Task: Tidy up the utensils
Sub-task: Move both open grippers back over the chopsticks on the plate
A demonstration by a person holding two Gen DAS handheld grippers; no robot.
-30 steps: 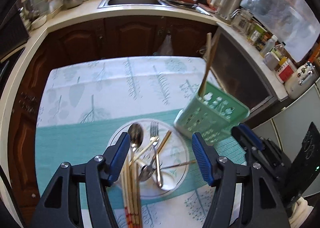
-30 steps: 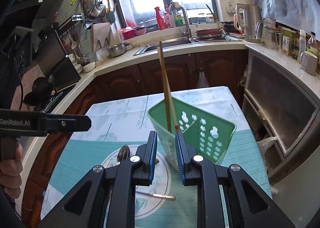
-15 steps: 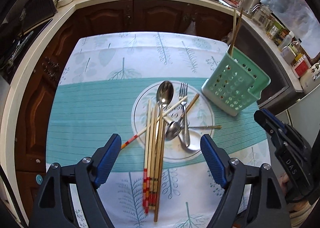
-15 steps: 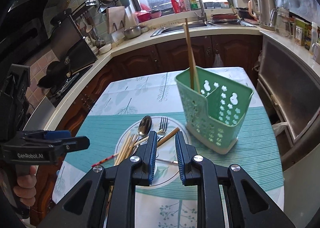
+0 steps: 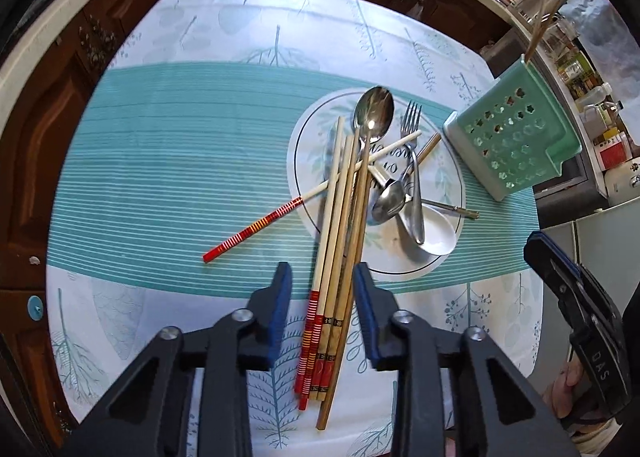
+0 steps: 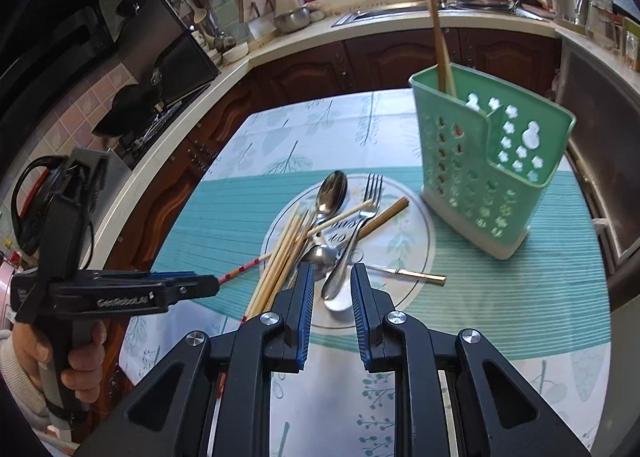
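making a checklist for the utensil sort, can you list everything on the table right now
round white plate: one, mid-table
bundle of wooden chopsticks: about four, tan with red ends, plate onto cloth
red-striped white chopstick: one, crossing them
steel spoons: two, silver, plate
steel fork: one, plate
white ceramic spoon: one, plate
green perforated plastic caddy: one, beside plate, chopsticks inside
left gripper: fingers closing around bundle, not touching
right gripper: fingers narrow, empty

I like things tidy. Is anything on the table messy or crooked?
Yes. The utensils lie criss-crossed in a heap on the plate. One red-striped chopstick lies slanted across the others, its striped end off the plate on the cloth. The chopstick bundle overhangs the plate's near edge.
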